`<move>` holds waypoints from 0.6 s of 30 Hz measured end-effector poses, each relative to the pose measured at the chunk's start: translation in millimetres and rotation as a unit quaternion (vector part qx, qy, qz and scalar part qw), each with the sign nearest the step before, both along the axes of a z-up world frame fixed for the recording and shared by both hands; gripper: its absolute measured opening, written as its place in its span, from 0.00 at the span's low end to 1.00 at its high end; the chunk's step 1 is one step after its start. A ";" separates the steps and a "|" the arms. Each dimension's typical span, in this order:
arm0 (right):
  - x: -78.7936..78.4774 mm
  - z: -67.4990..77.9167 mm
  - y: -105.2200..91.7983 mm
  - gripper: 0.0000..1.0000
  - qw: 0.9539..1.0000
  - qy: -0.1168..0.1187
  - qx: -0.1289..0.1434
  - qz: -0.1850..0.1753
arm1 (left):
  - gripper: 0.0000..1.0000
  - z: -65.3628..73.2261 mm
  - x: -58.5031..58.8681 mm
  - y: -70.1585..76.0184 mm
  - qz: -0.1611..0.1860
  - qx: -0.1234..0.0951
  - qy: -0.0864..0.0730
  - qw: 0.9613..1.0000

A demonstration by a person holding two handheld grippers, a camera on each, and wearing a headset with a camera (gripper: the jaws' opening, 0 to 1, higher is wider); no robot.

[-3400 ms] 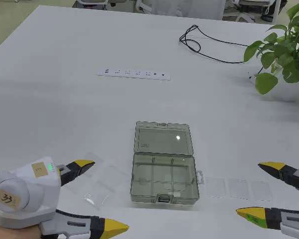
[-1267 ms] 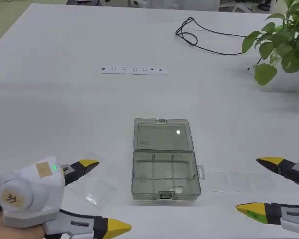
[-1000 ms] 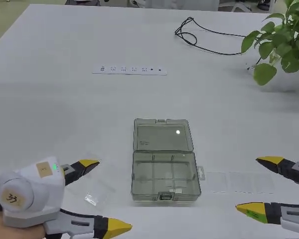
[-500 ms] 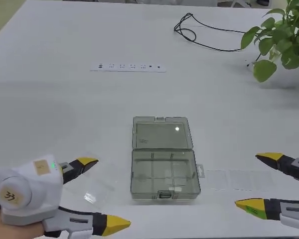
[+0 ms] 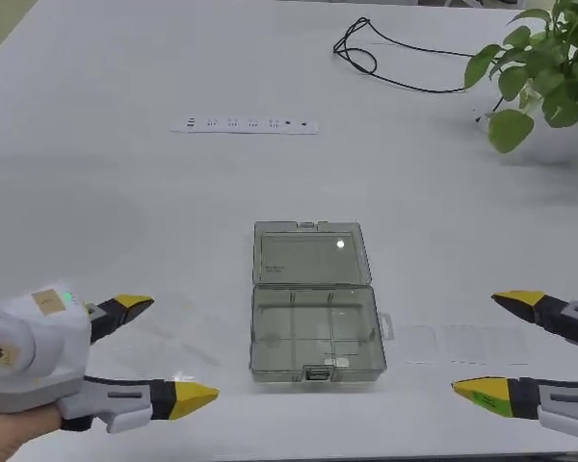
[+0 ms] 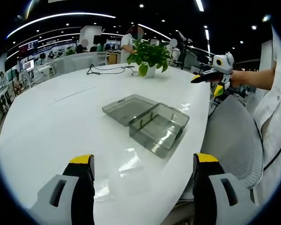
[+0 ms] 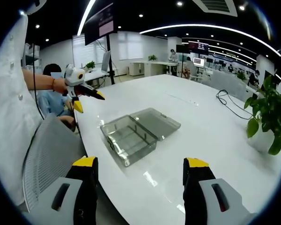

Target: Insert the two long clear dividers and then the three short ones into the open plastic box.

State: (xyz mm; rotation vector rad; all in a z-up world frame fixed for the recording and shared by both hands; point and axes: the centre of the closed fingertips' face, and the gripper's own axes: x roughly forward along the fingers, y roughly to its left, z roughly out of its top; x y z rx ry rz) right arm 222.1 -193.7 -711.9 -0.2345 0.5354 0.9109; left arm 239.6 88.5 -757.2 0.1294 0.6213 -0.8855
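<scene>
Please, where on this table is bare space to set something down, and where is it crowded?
Free: the broad strip of table between the power strip and the open box, and the stretch between box and plant. Crowded: both sides of the box, long dividers left, short dividers right.

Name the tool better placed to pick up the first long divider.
Left. The long dividers lie just ahead of the open left tool; the right tool hovers by the short ones.
</scene>
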 end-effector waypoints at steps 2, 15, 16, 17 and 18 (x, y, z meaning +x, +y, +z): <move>0.2 0.1 0.1 0.75 1.000 0.000 0.000 0.000 | 0.85 -1.4 2.9 4.3 0.007 0.002 0.002 1.000; 0.4 -0.7 -0.4 0.74 1.000 0.002 0.001 -0.004 | 0.78 -25.2 14.4 29.5 0.051 0.038 0.044 0.997; 0.5 -0.8 -0.3 0.74 1.000 0.002 0.001 -0.004 | 0.77 -28.1 15.0 31.7 0.059 0.040 0.055 0.996; 0.7 -0.6 0.0 0.74 1.000 0.002 0.002 -0.005 | 0.77 -30.5 16.7 33.5 0.066 0.042 0.059 0.995; 0.9 -0.4 0.2 0.74 1.000 0.001 0.002 -0.005 | 0.76 -31.5 18.1 34.6 0.069 0.045 0.059 0.995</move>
